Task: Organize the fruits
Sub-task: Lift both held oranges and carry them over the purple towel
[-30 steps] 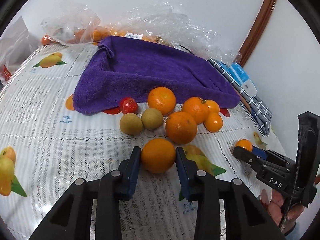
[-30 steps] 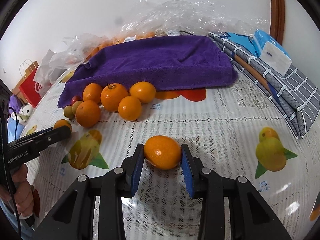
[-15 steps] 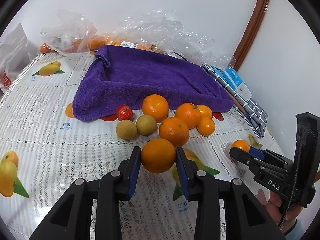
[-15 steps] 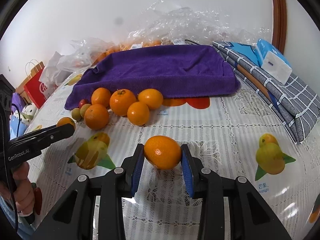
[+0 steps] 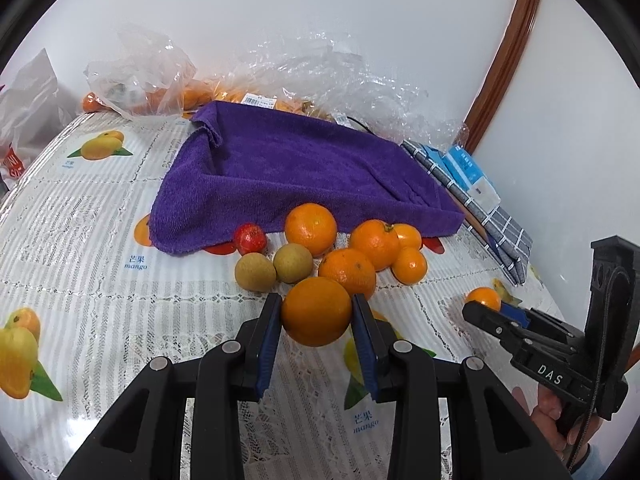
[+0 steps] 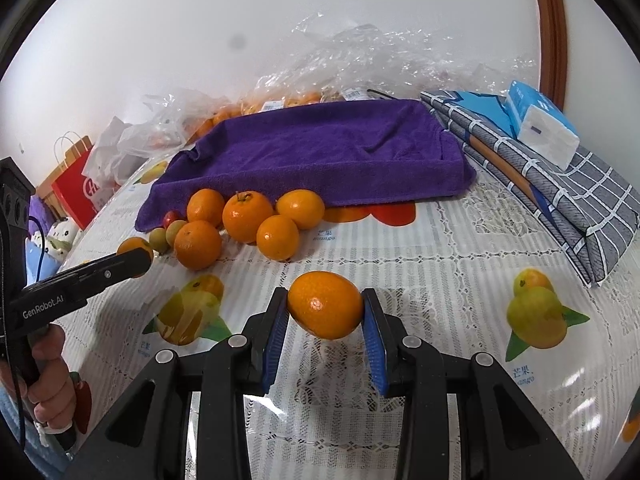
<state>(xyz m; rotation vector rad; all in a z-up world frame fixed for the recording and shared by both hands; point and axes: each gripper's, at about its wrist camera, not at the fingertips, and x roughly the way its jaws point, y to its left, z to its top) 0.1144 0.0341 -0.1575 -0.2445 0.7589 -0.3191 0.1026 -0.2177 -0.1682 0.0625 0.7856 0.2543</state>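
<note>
In the left wrist view my left gripper (image 5: 316,316) is shut on a round orange (image 5: 316,312), held just in front of the fruit pile (image 5: 347,272). The pile has several oranges, two brownish-green round fruits (image 5: 255,271) and a small red fruit (image 5: 250,238), all lying before a purple towel (image 5: 296,168). In the right wrist view my right gripper (image 6: 325,312) is shut on a smaller oval orange (image 6: 325,305) above the tablecloth, to the right of the pile (image 6: 248,218). Each view also shows the other gripper (image 5: 486,312) (image 6: 136,260) with its orange.
Clear plastic bags with more oranges (image 5: 160,80) lie behind the towel against the wall. A folded checked cloth (image 6: 560,184) with a tissue pack (image 6: 540,124) sits at the right. A red paper bag (image 6: 76,192) stands at the left. A mango-print tablecloth (image 5: 80,280) covers the table.
Both grippers have tipped up slightly, so the table scene sits lower in each view. Each keeps its grip on its orange. The pile has not moved.
</note>
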